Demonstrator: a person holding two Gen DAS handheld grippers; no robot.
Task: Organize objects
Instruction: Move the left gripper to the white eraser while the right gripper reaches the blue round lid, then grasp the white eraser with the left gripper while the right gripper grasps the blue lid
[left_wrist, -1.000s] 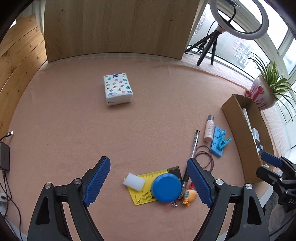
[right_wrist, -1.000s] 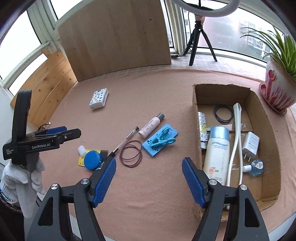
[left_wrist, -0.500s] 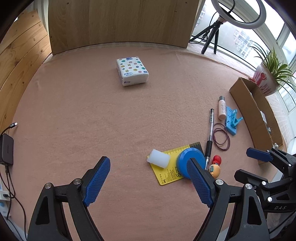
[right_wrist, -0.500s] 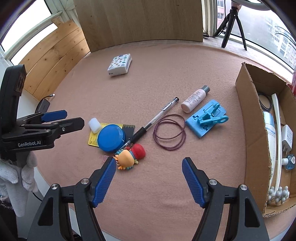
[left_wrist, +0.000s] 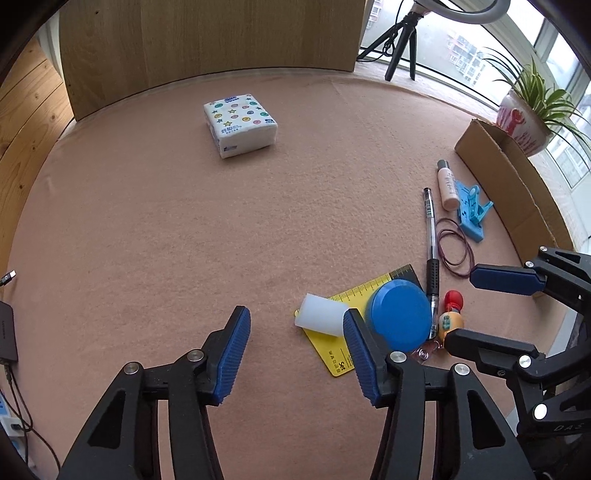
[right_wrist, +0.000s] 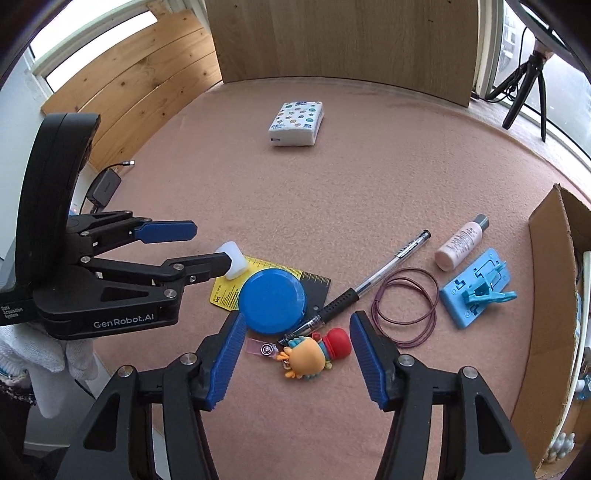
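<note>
Closing in on the clutter, both grippers have dropped lower than a second ago and their jaws are narrowing with nothing pinched yet. The right gripper (right_wrist: 297, 360) has swung away from the box (right_wrist: 550, 236) and now straddles the cartoon keychain (right_wrist: 314, 352), pads clear of it on both sides. The left gripper (left_wrist: 295, 354) hangs over bare mat, its right pad just beside the white eraser (left_wrist: 320, 319) at its one o'clock. From the keychain, the blue lid (right_wrist: 272, 301) lies at eleven o'clock and the pen (right_wrist: 369, 284) at one. Likely the keychain goes first, then the eraser.
</note>
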